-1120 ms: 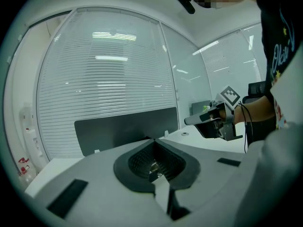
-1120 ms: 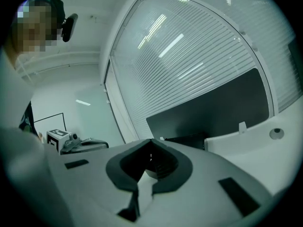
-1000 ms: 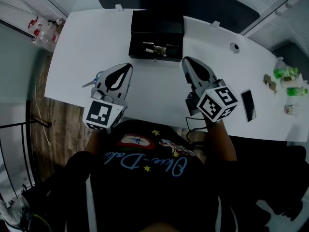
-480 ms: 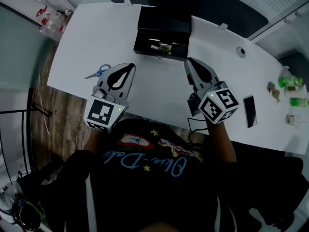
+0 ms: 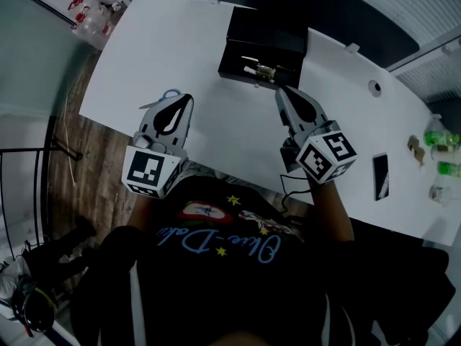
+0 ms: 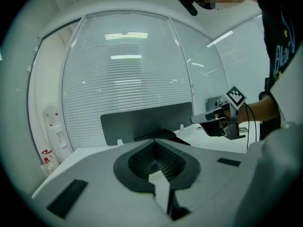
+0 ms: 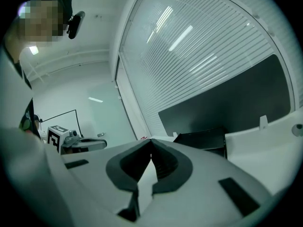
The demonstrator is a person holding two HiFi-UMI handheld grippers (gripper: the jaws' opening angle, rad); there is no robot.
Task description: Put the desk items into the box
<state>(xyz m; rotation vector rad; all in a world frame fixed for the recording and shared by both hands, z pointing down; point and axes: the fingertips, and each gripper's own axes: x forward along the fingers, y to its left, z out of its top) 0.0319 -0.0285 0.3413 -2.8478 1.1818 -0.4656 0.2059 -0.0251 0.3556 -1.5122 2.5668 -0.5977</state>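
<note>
The black box (image 5: 263,43) stands open at the far side of the white desk (image 5: 216,132), with a small metallic item (image 5: 263,70) lying at its front. Blue-handled scissors (image 5: 169,94) lie near the desk's left edge, partly hidden by my left gripper (image 5: 188,99), which hangs over them shut and empty. My right gripper (image 5: 278,90) is shut and empty too, its tip just short of the box's front right corner. In the left gripper view the jaws (image 6: 154,142) meet, and the box (image 6: 161,135) lies ahead. The right gripper view shows its closed jaws (image 7: 151,140) and the box (image 7: 203,141).
A dark phone (image 5: 381,176) lies on the desk at the right. Green-capped bottles (image 5: 441,139) and small items stand at the far right edge. A dark panel (image 6: 142,119) backs the desk. Wooden floor (image 5: 86,150) lies beyond the left edge.
Both grippers have shifted across the desk. The left one now covers part of the scissors, which lay to its left before. The right tip is nearer the box.
</note>
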